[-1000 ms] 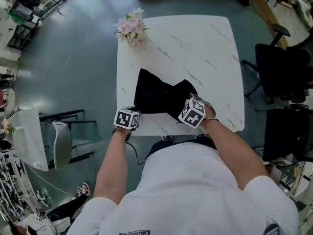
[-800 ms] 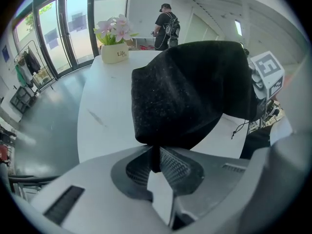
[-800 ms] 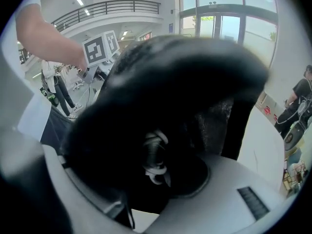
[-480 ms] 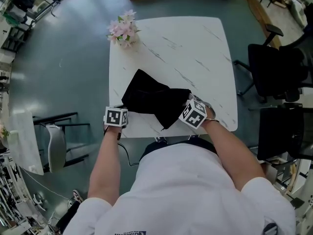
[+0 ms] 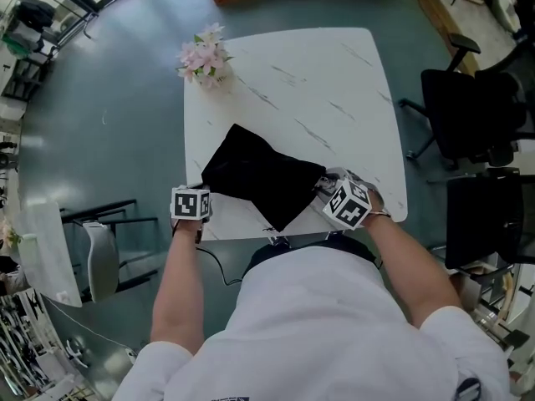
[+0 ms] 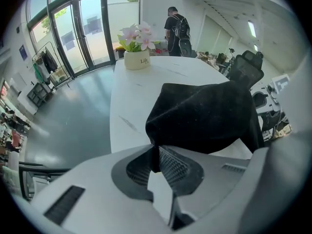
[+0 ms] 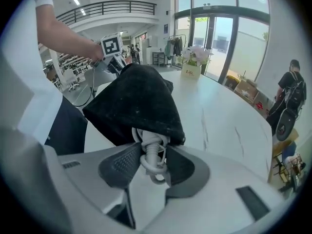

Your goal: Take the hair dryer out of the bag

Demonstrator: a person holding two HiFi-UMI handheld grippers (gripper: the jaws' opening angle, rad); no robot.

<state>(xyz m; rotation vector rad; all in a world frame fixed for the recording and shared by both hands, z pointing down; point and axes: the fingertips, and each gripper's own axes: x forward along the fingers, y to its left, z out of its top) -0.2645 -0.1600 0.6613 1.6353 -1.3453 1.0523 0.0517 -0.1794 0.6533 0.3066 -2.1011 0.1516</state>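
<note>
Just closed, left tongs pinch the bag; right tongs clamp the white cord; best hold the bag firm and pull apart steadily.

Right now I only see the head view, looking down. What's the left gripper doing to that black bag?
Observer: The left gripper is pinching a fold of the black bag. Its jaws have just been closing, and the cloth is squeezed between them.
Operator: Is the other one grabbing cloth too?
Observer: No. The right gripper is clamped on a looped white cord that pokes out of the bag's mouth. It's probably the hair dryer's cord, but the dryer itself doesn't show.
</note>
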